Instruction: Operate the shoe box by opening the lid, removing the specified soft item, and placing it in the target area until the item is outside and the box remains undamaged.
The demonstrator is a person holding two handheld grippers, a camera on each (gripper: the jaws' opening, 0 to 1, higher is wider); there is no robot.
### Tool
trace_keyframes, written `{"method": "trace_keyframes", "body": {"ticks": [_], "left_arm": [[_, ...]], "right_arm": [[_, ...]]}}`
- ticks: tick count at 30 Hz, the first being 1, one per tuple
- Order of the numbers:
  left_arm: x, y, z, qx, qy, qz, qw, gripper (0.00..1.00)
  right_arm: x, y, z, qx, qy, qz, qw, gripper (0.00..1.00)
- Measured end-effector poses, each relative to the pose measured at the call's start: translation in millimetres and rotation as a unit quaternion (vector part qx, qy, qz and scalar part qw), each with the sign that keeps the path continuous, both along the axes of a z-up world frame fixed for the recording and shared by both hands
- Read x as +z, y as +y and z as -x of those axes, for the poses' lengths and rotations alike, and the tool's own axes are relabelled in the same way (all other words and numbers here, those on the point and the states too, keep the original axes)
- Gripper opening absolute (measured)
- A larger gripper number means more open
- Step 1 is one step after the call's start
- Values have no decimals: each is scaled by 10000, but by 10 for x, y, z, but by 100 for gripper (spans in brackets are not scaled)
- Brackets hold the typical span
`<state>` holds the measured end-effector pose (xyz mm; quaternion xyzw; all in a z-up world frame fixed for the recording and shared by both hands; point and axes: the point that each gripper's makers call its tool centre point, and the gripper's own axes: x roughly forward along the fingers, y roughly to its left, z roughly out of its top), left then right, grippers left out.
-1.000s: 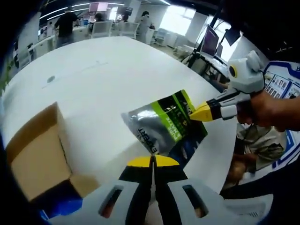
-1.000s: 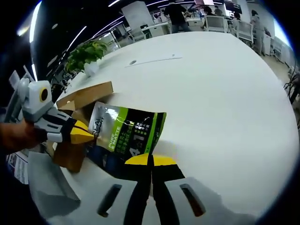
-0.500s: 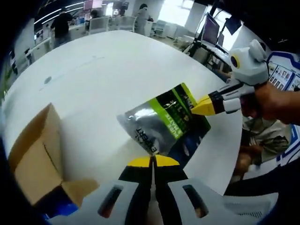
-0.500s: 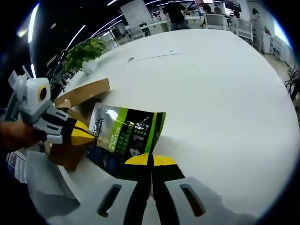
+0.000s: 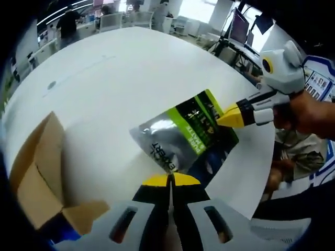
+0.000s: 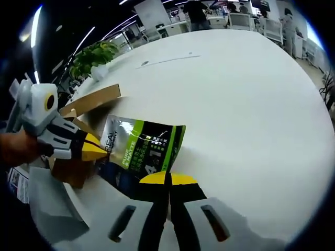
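Left gripper view: green-silver pouch [image 5: 186, 138] held above white table [image 5: 120, 78], outside the open cardboard shoe box [image 5: 39, 172] at 8 o'clock. Left gripper [image 5: 170, 180] jaws clenched on pouch's near edge; right gripper [image 5: 226, 117] pinches its far corner at 2 o'clock. Right gripper view: pouch [image 6: 142, 147] w/ box [image 6: 86, 112] behind at 10 o'clock, potted plant [image 6: 94, 57] beyond.

A wide white desk [image 6: 251, 104] carries everything; a thin line [image 6: 166, 60] and a small dark round mark [image 5: 51, 84] lie on it toward the far edge. A green potted plant [image 6: 93, 56] stands by one corner. Beyond the far edge, people [image 5: 68, 23] stand among office chairs [image 6: 242, 21], and monitors [image 5: 239, 29] sit off one side.
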<state>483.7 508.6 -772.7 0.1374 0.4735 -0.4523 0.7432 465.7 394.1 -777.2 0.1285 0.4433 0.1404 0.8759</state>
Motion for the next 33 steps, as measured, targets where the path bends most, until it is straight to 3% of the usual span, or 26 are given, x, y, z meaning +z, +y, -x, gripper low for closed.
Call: {"method": "trace_keyframes", "body": {"ticks": [10,24,33], "left_arm": [[-29,4,-4,-26,60,-97,9999,0],[-99,25,-29,-151,-89,-345,9992,0],[-71,25,-31,-35,-70,-300,9995,5]], "right_arm": [[-43,-9,2,-46,28,-47,10000,0],[-75,-12,-28,48,0,61,10000,1],[-70,-59,-11,-3,6,83,10000,11]]}}
